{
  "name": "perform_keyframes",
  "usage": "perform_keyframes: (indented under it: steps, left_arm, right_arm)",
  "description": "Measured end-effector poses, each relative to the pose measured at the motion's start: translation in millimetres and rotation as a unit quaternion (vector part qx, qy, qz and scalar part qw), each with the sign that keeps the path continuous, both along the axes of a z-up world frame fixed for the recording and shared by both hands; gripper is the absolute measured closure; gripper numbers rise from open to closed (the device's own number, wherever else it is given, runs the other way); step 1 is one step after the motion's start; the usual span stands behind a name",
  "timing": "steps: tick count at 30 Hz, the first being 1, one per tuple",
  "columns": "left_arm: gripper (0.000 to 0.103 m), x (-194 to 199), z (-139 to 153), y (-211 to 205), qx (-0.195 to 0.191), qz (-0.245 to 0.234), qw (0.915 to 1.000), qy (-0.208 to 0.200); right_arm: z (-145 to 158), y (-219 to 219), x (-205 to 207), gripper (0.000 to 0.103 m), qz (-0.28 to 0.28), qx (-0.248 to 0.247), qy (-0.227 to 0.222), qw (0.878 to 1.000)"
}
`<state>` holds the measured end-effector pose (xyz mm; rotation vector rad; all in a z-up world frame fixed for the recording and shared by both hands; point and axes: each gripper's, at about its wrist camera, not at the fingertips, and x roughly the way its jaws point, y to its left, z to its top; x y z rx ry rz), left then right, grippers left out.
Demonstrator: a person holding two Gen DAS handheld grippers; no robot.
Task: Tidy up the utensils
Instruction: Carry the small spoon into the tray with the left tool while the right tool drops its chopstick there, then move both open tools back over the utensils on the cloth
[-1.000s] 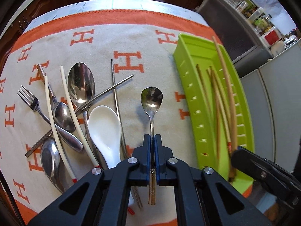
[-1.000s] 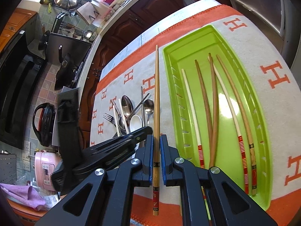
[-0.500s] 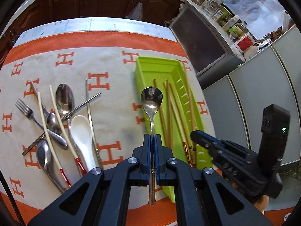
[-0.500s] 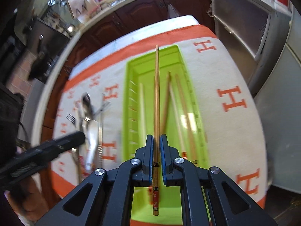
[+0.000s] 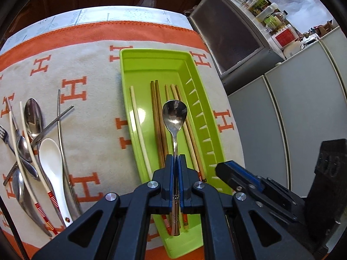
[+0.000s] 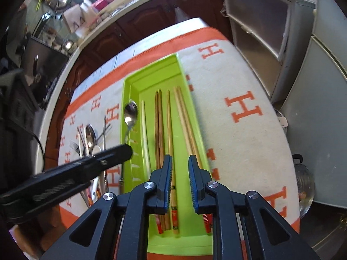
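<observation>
A: Start at the claws. What has the left gripper (image 5: 175,162) got?

B: Its blue pads are clamped tight on the thin handle of a polished steel spoon (image 5: 174,117). The oval bowl sticks out ahead of the tips, above the green tray (image 5: 151,65). A second ago that spoon hung over the cloth, with the tray well off to the right.

A: And the right gripper (image 6: 180,162)?

B: Its jaws are opening. The ribbed blue pads stand apart, pressing on nothing. The pale wooden chopstick (image 6: 171,151) it pinched half a second ago now lies flat in the tray beneath the gap, its red printed end toward the claw.

A: Any writing?

B: Only big orange "H" letters woven across the cream cloth (image 5: 93,112), which has an orange border. The print on the chopstick ends is too small to read.

A: What else is in the tray?

B: Glossy moulded plastic with slotted walls; beside the dropped stick lie a white chopstick (image 6: 144,130), a dark brown pair (image 6: 159,125) and two tan ones (image 6: 184,119), all lengthwise.

A: Farther out?

B: Left of the left claw, on the cloth: a white ceramic spoon (image 5: 52,160), steel spoons, a fork, metal chopsticks and red-banded white ones, heaped.
</observation>
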<state>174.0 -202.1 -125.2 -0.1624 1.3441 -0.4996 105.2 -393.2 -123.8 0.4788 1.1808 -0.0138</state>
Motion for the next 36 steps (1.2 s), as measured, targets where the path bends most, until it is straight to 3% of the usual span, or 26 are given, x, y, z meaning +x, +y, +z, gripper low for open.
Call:
perform_keyframes:
  steps: [1, 5, 8, 13, 23, 30, 36]
  left_arm:
    - [0.099, 0, -2, -2, 0.000, -0.002, 1.0000, 0.000]
    - [0.069, -7, 1, -3, 0.009, -0.015, 0.9996, -0.022]
    - [0.053, -17, 11, 1, 0.022, -0.018, 0.9982, -0.052]
    - [0.043, -33, 24, 26, 0.045, -0.006, 0.9951, -0.088]
    - [0.042, -65, 29, 121, 0.087, 0.061, 0.9900, -0.093]
    - [0.042, -76, 34, 194, 0.069, 0.129, 0.9862, -0.077]
    - [0.042, -74, 30, 227, 0.042, 0.165, 0.9836, -0.061]
  right_arm:
    - [3, -1, -1, 0.083, -0.006, -0.001, -0.003, 1.000]
    - [9, -11, -4, 0.079, -0.027, -0.002, -0.015, 1.000]
    - [10, -14, -6, 0.079, -0.031, -0.002, -0.017, 0.999]
    - [10, -6, -9, 0.079, -0.026, 0.000, -0.018, 0.999]
    - [21, 43, -22, 0.079, 0.029, 0.002, -0.020, 0.999]
    - [33, 97, -25, 0.079, 0.085, 0.011, -0.025, 0.996]
    - [33, 146, -17, 0.079, 0.134, 0.042, -0.010, 0.990]
